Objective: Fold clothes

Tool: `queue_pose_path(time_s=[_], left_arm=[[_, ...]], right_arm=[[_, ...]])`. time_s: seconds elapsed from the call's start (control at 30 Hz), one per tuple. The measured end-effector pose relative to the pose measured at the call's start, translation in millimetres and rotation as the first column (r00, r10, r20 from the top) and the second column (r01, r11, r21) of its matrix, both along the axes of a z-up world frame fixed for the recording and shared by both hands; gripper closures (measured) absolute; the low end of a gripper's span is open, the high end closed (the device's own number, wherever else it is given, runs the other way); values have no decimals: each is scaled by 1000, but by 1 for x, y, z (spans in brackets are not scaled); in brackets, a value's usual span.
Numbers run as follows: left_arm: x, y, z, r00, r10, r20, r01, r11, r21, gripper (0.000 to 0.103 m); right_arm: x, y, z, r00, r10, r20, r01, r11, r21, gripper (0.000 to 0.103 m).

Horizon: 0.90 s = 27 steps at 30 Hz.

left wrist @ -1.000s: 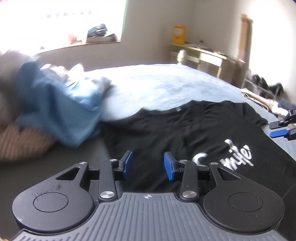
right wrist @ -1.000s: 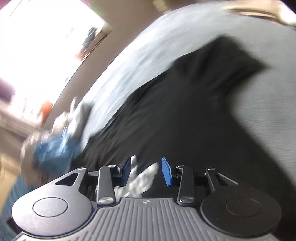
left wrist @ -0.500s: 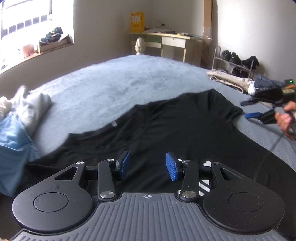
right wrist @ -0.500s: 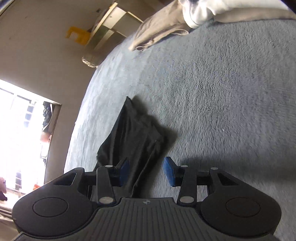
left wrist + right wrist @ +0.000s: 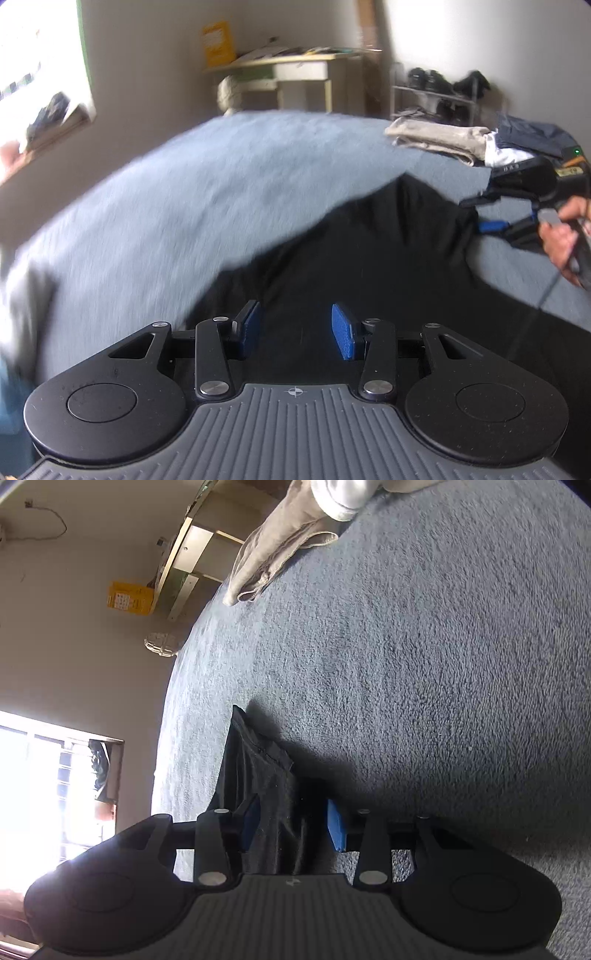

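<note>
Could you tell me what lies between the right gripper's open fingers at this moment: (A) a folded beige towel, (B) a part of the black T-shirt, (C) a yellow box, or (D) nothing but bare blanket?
B: in the right wrist view, the right gripper straddles a sleeve-like part of the black T-shirt, fingers open around it, on the blue-grey blanket.
</note>
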State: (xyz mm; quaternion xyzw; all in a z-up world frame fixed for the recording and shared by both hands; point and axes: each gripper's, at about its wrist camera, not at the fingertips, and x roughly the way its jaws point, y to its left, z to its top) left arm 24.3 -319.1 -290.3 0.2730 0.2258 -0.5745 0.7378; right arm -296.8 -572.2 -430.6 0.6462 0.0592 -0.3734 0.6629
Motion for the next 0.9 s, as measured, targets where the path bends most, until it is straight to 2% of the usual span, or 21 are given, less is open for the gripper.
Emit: queue_pose_path(time_s=[0.07,0.2,0.33,0.37,0.43,0.47,0.5,0.57,0.7,0.77,0.8,0.87,0.9], left_arm=[[-12,-29,-7,999,-34,24,34,999,4,61],[-43,-72,-42,996,-84,4,84,996,11,61],[-75,-89,-70,991,-132,11,132,991,13,61],[-81,-91,-76,990,-139,22,138,990,26,61],[-91,-91,-85,989,-142,49,140,989,55,62],[-91,-90,-87,990,-135,45,132,990,54,62],[-90,-89,-88,992,-125,35,123,991,50,61],[-83,-87,-88,995,-94,-25,95,995,39,61],[-57,-73,-74,986,-43,-164,43,999,-2,61],[-35,-57,-62,965,-4,-261,-4,1000,-28,61],[-20,-45,-57,954,26,-300,-38,999,-34,61],[12,-18,-48,925,90,-369,-111,993,-36,61],[27,-4,-44,912,119,-393,-145,989,-37,61]], right_arm=[[-2,-5,-2,1000,3,16,-3,1000,12,64],[0,-14,-1,999,35,14,-35,999,11,64],[2,-21,-1,998,58,10,-58,998,7,64],[3,-22,0,999,55,1,-55,999,1,67],[5,-23,2,999,47,-24,-47,999,-12,78],[6,-24,3,998,43,-41,-44,999,-19,89],[7,-25,4,998,39,-58,-40,999,-26,94],[8,-24,11,996,38,-80,-42,998,-56,95],[28,-20,46,988,119,-99,-134,977,-163,96],[47,-15,73,970,207,-128,-232,944,-233,96],[64,-9,89,944,283,-167,-321,903,-287,96],[98,4,122,871,419,-255,-489,786,-379,96],[118,22,134,803,490,-339,-595,686,-418,96]])
